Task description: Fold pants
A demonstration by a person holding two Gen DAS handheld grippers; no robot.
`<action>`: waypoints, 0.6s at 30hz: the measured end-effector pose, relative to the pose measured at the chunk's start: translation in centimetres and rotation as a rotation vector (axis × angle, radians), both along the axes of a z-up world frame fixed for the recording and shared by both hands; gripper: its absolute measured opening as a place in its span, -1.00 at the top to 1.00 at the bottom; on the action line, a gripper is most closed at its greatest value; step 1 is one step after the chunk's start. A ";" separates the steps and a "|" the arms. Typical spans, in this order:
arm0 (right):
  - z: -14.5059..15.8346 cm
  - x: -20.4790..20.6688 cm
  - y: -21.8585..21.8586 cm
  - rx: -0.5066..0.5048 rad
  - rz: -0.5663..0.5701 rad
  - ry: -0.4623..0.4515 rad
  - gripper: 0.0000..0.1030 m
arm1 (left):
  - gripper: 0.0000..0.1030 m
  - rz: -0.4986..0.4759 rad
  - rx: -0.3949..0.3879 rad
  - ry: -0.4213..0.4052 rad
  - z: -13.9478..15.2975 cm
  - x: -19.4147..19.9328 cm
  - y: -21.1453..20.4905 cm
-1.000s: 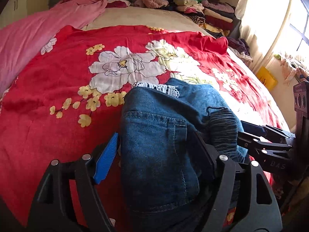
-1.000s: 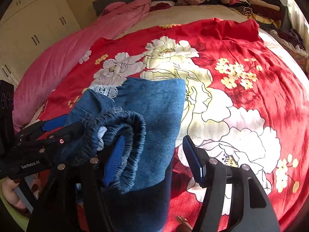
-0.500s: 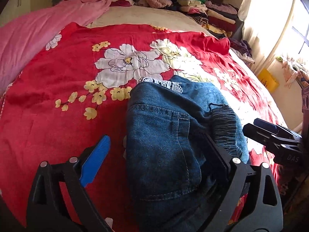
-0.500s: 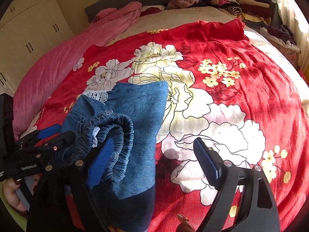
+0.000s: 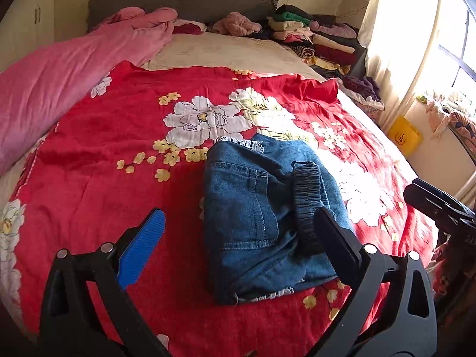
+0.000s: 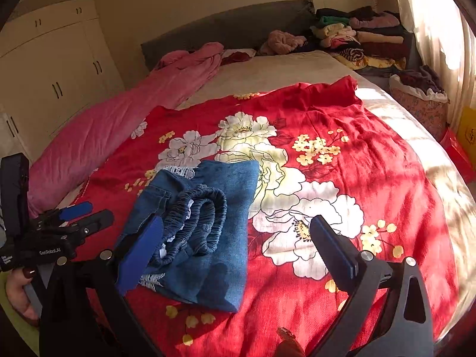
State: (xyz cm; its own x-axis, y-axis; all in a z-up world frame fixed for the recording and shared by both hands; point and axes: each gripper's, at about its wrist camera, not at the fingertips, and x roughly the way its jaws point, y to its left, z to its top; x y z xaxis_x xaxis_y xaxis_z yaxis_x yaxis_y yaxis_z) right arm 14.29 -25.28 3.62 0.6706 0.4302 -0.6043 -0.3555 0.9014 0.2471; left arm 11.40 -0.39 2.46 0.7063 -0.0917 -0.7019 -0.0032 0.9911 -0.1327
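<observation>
Blue denim pants (image 5: pixel 250 226) lie folded in a compact bundle on the red flowered bedspread (image 5: pixel 98 148), with the elastic waistband (image 6: pixel 205 217) and white lace trim showing. My left gripper (image 5: pixel 238 214) hovers just above the bundle's near part, its jaws still opening, and the pads are clear of the cloth. My right gripper (image 6: pixel 236 221) hangs over the bundle's right edge, its jaws opening too, with nothing pressed between them. Each gripper shows at the edge of the other's view: the left gripper (image 6: pixel 80 217), the right gripper (image 5: pixel 431 199).
A pink quilt (image 5: pixel 59 74) runs along the left side of the bed. Stacked folded clothes (image 5: pixel 312 35) sit at the head on the right. Cupboards (image 6: pixel 53 68) stand at the left, and a curtained window (image 5: pixel 416 29) with a yellow box (image 5: pixel 404 136) at the right.
Both grippers let go of the pants, spread their jaws wide and drew back and upward. The folded bundle stays on the bedspread.
</observation>
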 end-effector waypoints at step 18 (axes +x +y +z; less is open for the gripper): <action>2.2 -7.5 -1.1 -0.042 -0.004 -0.089 -0.91 | -0.81 -0.009 0.021 -0.045 1.0 -7.1 -1.0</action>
